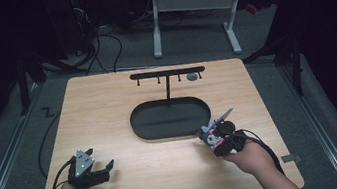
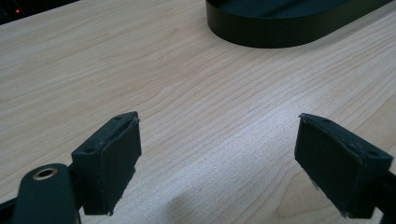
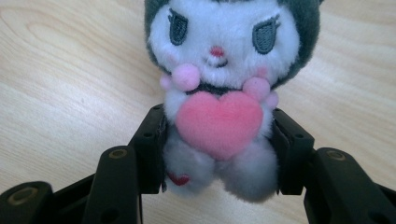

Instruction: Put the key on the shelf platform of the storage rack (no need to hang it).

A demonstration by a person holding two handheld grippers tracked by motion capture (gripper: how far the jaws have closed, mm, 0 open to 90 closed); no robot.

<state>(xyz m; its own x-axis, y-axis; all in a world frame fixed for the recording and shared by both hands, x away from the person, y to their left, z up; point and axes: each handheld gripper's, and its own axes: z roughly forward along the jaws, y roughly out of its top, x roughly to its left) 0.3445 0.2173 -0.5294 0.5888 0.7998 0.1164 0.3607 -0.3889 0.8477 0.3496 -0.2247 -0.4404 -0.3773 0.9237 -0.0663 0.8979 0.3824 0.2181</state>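
The plush [image 3: 219, 98] is sitting between the fingers [image 3: 149, 144] of the right gripper [image 3: 219, 154], which are clenching on its lower body from both sides, so the head, the pink heart on its chest and the face are staying clear above the grip. Holding it low on the trunk is probably meant to keep the top free, likely so that it can be hung on the rack behind. Its long axis is running from feet to head, along the line of the fingers and away from the gripper, and its face is turning back towards the gripper's camera. From above, the plush [image 1: 208, 133] is showing at the right front of the surface [image 1: 168, 175], just off the front right end of the tray [image 1: 141, 129], with its head pointing towards the tray and slightly left. Whether it is touching the wood or hanging just above it is hard to tell.

The right gripper [image 1: 216, 138] is leaning forward from the person's right hand [image 1: 252, 155].

The oval tray is lying in the middle of the surface, and a thin post is rising from its far side to a rack [image 1: 167, 73] with small pegs; a small round thing [image 1: 192, 77] is hanging near the right end.

The left gripper [image 1: 102, 172] is resting at the front left, well apart from the plush, its fingers [image 2: 112, 158] standing released with nothing between them over bare wood, seemingly waiting.
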